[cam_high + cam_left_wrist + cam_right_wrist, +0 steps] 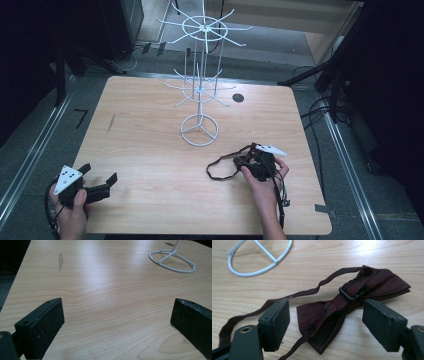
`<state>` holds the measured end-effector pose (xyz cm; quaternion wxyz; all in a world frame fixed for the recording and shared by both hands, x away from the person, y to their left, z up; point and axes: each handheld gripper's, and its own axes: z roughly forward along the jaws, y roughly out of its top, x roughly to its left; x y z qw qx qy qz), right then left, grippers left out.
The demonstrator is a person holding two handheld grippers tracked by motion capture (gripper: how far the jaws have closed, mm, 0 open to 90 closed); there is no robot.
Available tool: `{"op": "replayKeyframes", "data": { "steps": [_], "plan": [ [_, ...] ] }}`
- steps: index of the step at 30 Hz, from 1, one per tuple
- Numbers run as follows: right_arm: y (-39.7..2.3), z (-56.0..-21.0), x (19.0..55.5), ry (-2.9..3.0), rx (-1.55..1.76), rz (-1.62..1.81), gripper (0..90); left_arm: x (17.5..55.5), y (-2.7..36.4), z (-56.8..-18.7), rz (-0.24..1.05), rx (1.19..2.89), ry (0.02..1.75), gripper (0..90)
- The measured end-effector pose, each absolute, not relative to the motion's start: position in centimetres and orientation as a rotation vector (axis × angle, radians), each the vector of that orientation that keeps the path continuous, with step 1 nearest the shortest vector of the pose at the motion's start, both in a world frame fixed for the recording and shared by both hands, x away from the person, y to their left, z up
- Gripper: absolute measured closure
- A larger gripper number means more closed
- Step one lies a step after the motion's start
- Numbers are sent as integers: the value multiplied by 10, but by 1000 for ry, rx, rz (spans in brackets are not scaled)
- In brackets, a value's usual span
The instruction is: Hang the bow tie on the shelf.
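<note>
Right gripper low over the counter, jaws spread wide, straddling a dark maroon satin bow tie without touching it. Bow tie flat on the pale wood-grain counter, between the two black pads, its knot and a small black rectangular buckle about midway between them. Thin maroon neck strap running from the buckle past the near jaw and looping loosely across the wood. In the high view, same right gripper at the counter's near right, held by a hand, strap curling out to its left.

Left gripper likewise wide open, nothing between its jaws, just bare counter. In the high view, left gripper at the near left corner, gripped by the other hand, well apart from the bow tie.

Beyond both, white wire display stand upright near the counter's middle, ring base resting on the wood, two tiers of radiating hooks above. Ring base near the bow tie but not touching.
</note>
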<state>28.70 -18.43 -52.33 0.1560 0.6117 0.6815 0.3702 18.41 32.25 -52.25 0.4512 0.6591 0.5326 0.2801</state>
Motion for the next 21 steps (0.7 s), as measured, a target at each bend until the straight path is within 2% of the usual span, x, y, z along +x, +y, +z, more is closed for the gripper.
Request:
{"op": "replayKeyframes", "data": {
  "steps": [6, 10, 11, 12, 13, 14, 15, 16, 17, 18, 21],
  "plan": [
    [-177, -528, 291, 1975, 1735, 1012, 234, 184, 323, -522, 691, 1630, 1316, 0],
    [-173, -534, 293, 1991, 1729, 941, 280, 184, 323, -522, 686, 1630, 1316, 0],
    [-171, -535, 293, 1990, 1703, 907, 350, 184, 323, -522, 686, 1631, 1316, 0],
    [-171, -535, 293, 1990, 1703, 907, 350, 184, 323, -522, 686, 1631, 1316, 0],
    [-170, -535, 291, 1986, 1680, 873, 436, 184, 323, -522, 685, 1630, 1316, 0],
    [-170, -535, 291, 1986, 1680, 873, 436, 184, 323, -522, 685, 1630, 1316, 0],
    [-170, -535, 291, 1989, 1662, 858, 485, 184, 323, -522, 684, 1630, 1316, 0],
    [-170, -535, 291, 1992, 1650, 849, 545, 184, 323, -522, 684, 1630, 1316, 0],
    [-171, -534, 290, 1997, 1639, 850, 660, 184, 323, -522, 684, 1630, 1316, 0],
    [-171, -534, 290, 1997, 1639, 850, 660, 184, 323, -522, 683, 1630, 1316, 0],
    [-175, -534, 290, 2012, 1636, 862, 776, 184, 323, -522, 684, 1631, 1315, 0]
  ]
}}
